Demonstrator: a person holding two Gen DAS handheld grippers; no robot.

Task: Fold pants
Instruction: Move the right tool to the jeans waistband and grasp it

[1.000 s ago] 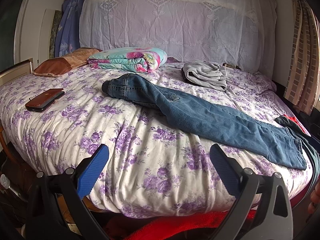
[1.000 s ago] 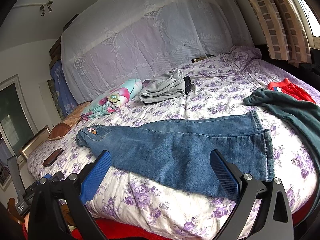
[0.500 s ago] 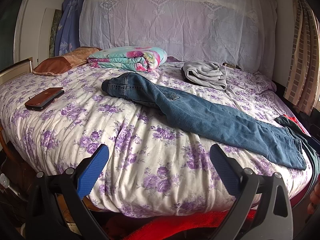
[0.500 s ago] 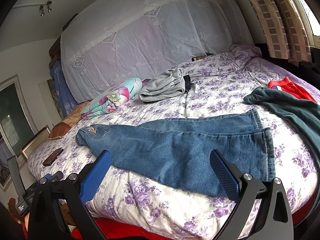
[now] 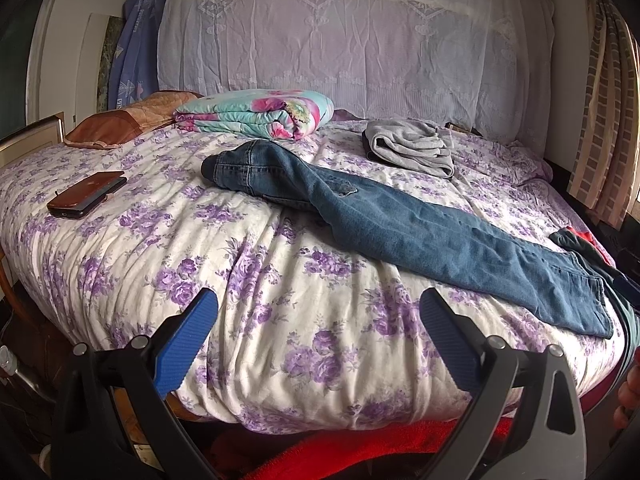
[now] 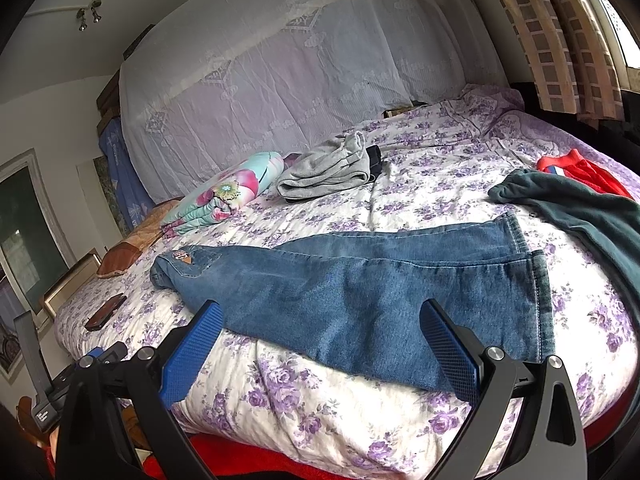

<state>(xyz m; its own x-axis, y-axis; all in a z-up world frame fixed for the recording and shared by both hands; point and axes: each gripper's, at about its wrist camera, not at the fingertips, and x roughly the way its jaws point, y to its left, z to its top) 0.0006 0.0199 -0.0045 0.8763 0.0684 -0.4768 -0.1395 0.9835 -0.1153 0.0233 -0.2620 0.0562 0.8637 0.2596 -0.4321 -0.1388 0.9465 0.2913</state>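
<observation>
I see the jeans (image 5: pixel 404 236) lying lengthwise across the floral bedspread (image 5: pixel 248 280), one leg stacked on the other, waistband toward the folded quilt (image 5: pixel 260 114) and hems toward the dark green garment (image 6: pixel 580 208). My left gripper (image 5: pixel 318 330) hangs spread wide at the bedspread's near edge, short of the jeans, holding nothing. My right gripper (image 6: pixel 320 336) is likewise spread and empty, over the jeans' lower legs.

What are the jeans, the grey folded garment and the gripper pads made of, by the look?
Jeans: blue denim, matte, faded patches, stitched hems.
Grey folded garment: soft knit, likely fleece or jersey; fuzzy, thick rounded folds.
Pads on the right gripper: blue, fine cross-hatched texture, probably rubber or moulded plastic; cannot tell which.
</observation>
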